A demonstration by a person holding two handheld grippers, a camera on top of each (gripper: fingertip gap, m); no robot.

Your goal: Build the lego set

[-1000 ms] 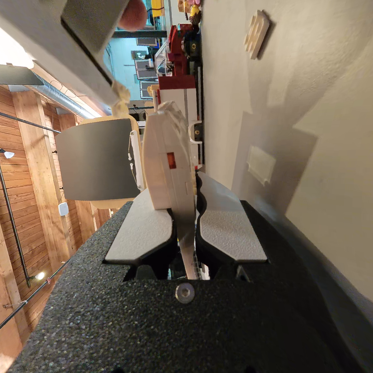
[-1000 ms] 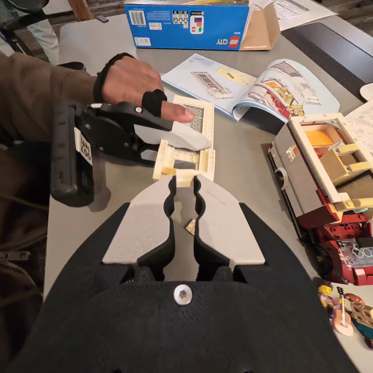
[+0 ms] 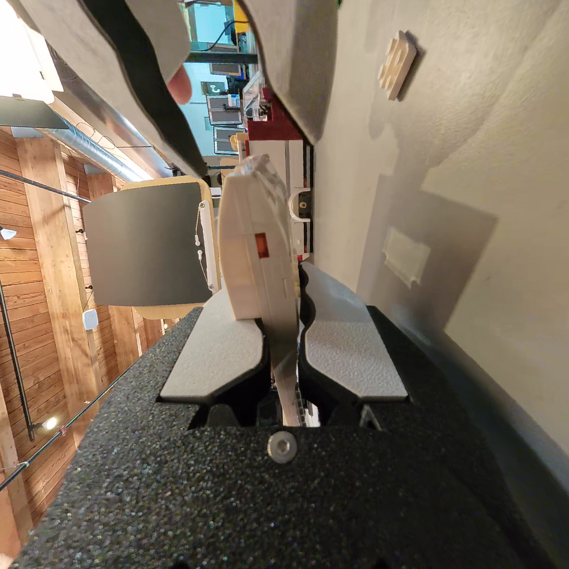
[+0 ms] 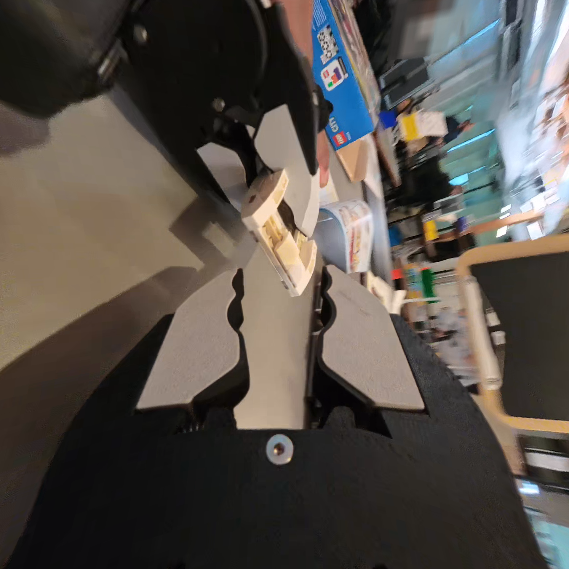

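My left gripper [image 3: 278,295] clamps the cream brick panel [image 3: 255,258] mid-frame, my right gripper [image 4: 281,277] hangs open and empty just below the panel's free end, with the blue box [image 4: 341,92] and open booklet [image 4: 351,234] on the table [image 4: 77,215] beyond.

Right gripper [image 4: 280,277] now open, off cream panel [image 4: 278,234].

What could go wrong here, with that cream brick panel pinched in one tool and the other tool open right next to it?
The left tool grips the cream brick panel only along its edge, above the table, so it might twist loose. The open right tool, fingers either side of the panel's end, could knock it. Blur suggests fast motion.
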